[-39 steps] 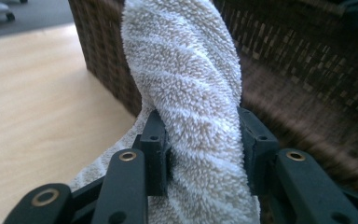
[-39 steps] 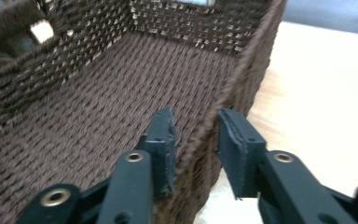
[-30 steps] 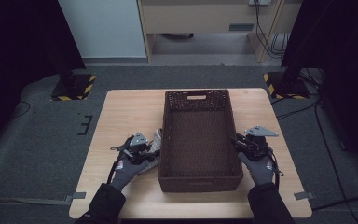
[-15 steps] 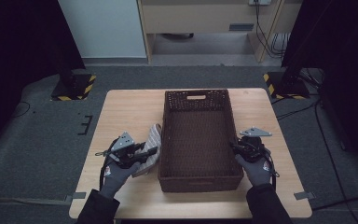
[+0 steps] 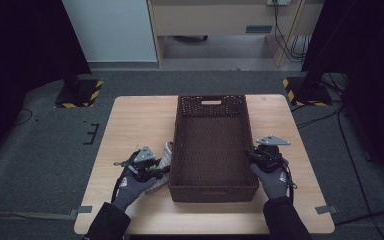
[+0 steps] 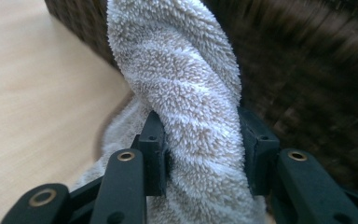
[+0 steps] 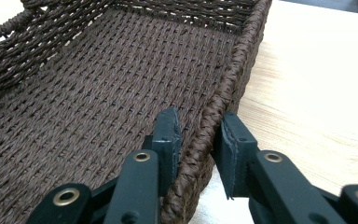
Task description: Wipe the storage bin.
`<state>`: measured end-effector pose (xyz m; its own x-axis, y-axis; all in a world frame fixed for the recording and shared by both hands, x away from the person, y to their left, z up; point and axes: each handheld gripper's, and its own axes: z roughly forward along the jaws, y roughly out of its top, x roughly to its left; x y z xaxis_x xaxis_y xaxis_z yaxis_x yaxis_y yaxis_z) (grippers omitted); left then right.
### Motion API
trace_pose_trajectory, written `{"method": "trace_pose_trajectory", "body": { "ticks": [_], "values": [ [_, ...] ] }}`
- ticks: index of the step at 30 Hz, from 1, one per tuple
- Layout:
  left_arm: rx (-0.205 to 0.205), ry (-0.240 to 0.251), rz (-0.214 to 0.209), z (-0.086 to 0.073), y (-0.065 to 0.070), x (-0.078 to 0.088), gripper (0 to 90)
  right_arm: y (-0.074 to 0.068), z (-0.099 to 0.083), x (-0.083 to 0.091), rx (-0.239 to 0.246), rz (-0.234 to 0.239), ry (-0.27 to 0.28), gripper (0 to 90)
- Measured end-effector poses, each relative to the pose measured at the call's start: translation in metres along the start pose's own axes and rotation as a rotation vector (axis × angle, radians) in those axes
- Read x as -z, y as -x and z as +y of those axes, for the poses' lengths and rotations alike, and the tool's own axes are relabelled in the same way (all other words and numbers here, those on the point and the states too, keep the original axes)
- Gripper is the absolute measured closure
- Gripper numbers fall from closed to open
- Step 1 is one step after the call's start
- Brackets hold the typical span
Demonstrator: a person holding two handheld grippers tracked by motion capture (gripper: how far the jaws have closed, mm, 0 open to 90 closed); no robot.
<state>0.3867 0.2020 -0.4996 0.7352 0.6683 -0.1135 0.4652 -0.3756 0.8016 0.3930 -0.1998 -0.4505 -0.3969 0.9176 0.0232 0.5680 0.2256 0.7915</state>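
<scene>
A dark brown wicker basket (image 5: pixel 212 100) stands lengthwise in the middle of the wooden table. A fluffy grey-beige towel (image 5: pixel 166 152) lies against its left wall. My left gripper (image 5: pixel 161 169) is shut on a bunched fold of that towel (image 6: pixel 186 84), and the fold rises between the pads (image 6: pixel 156 144) beside the basket's wall (image 6: pixel 307 70). My right gripper (image 5: pixel 252 156) is closed over the basket's right rim (image 7: pixel 233 70), one jaw inside and one outside. The right gripper (image 7: pixel 196 140) has just eased its jaws open slightly, with the rim still between them.
The basket's woven floor (image 7: pixel 98 84) is bare. Light wooden tabletop (image 5: pixel 135 120) lies to the left and right of the basket. Grey carpet surrounds the table, with stand bases (image 5: pixel 80 92) marked yellow and black at the far corners.
The left hand drew back to the near left with the towel, then came a little toward the basket again. The right hand kept its place on the rim.
</scene>
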Motion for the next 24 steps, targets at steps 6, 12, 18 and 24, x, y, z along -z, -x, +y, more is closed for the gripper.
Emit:
{"method": "trace_pose_trajectory", "body": {
  "ticks": [6,12,18,24],
  "values": [
    [0.028,0.051,0.013,0.004,-0.004,0.014,58.4,-0.001,0.0,0.0,-0.008,-0.006,0.002,72.0],
    [0.027,0.201,-0.014,0.023,0.0,0.043,58.3,0.0,0.003,-0.004,-0.018,-0.017,0.005,72.4],
    [-0.02,0.108,-0.014,0.014,0.004,0.03,58.1,0.002,0.003,-0.006,-0.025,-0.016,0.009,72.3],
    [-0.027,-0.009,-0.012,0.0,0.003,0.005,58.1,0.002,0.004,-0.006,-0.027,-0.012,0.009,71.9]
  ]
}}
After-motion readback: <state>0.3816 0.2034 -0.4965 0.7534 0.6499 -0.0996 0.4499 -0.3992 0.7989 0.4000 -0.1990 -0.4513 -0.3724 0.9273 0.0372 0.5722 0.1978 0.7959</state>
